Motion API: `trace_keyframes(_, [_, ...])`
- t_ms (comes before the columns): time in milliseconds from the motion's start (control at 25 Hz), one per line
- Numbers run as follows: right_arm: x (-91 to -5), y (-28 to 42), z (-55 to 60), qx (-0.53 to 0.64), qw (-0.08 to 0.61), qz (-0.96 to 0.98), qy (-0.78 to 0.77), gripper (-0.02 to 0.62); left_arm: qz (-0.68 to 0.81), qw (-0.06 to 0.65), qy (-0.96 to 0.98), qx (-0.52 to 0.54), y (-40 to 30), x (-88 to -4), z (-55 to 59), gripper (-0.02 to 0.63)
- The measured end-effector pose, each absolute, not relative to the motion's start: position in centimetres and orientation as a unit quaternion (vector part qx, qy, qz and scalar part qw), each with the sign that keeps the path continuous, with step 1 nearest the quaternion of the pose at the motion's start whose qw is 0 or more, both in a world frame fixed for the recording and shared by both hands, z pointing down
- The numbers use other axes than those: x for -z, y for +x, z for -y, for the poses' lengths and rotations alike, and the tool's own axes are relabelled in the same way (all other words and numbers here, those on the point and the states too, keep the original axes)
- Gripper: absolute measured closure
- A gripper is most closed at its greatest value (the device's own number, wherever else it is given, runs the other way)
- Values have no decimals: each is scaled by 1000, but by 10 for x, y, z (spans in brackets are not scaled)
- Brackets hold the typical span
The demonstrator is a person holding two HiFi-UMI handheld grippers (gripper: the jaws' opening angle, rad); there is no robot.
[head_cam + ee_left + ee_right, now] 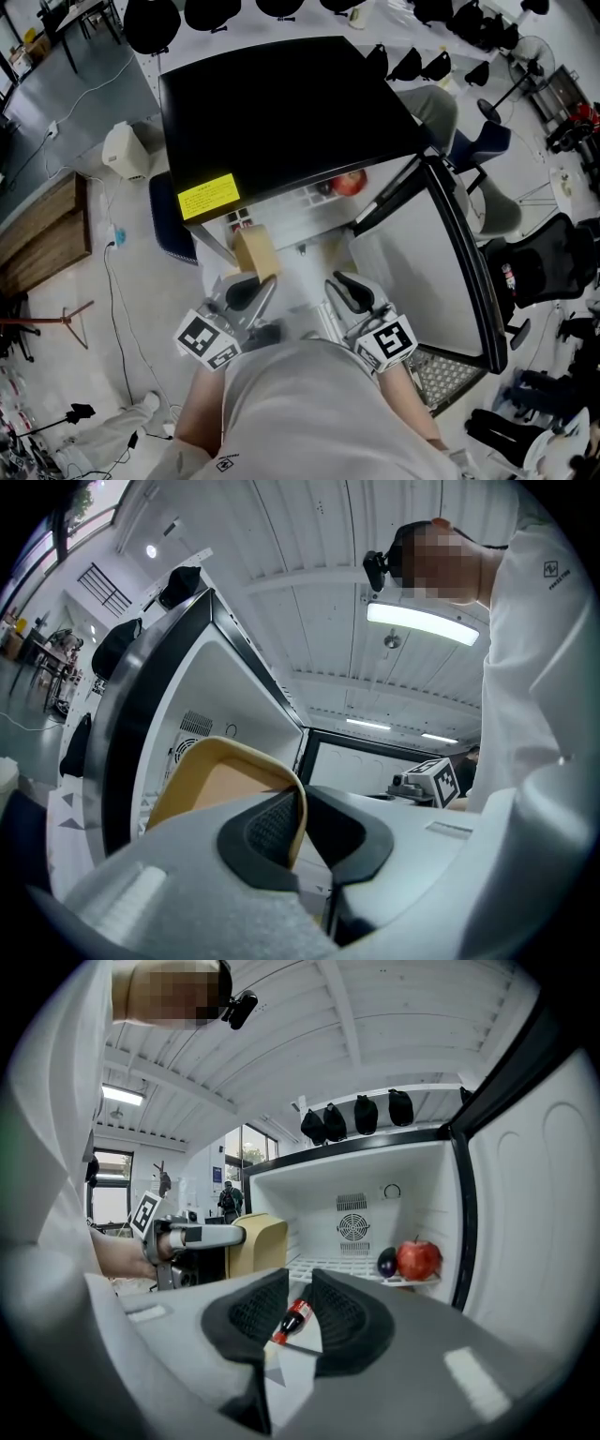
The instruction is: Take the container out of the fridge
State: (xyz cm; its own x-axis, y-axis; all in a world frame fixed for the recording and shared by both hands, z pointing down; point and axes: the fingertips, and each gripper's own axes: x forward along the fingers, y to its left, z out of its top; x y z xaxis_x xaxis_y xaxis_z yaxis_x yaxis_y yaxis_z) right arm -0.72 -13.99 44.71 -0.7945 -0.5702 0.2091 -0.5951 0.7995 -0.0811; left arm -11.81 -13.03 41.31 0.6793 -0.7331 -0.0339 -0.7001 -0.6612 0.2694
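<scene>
A tan, open-topped container [255,253] hangs just in front of the left side of the open fridge [281,112]. My left gripper [246,291] is shut on it. In the left gripper view its pads pinch the container's thin wall [216,780] between the fingertips [305,827]. The right gripper view shows the container [261,1241] on the left gripper's end [202,1237], beside the white interior. My right gripper [349,291] is level with it, to its right. Its jaws [300,1302] stand slightly apart with nothing between them.
The fridge door [422,262] is swung open to the right. Inside, a red apple [418,1258] and a dark round fruit [387,1262] sit on a right-hand shelf. A small red-labelled bottle [293,1319] lies lower down. Chairs and cables stand around the fridge.
</scene>
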Motion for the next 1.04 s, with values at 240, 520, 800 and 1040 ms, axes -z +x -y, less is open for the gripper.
trace_keyframes(240, [-447,-12,135,-66,91,948,299,514,386,121,912,69,-117,-412,132,583])
trace_keyframes(520, [-451,-13,137,-68,92,946,304,514,378,125,915,70,-115,-416,136,583])
trace_keyframes(800, [-454,-6,140,-69,102,940,318,514,377,129,915,69,-114,-417,139,583])
trace_keyframes(1040, [-453,0,142,-70,105,937,327,514,372,129,917,63,-109,-417,140,583])
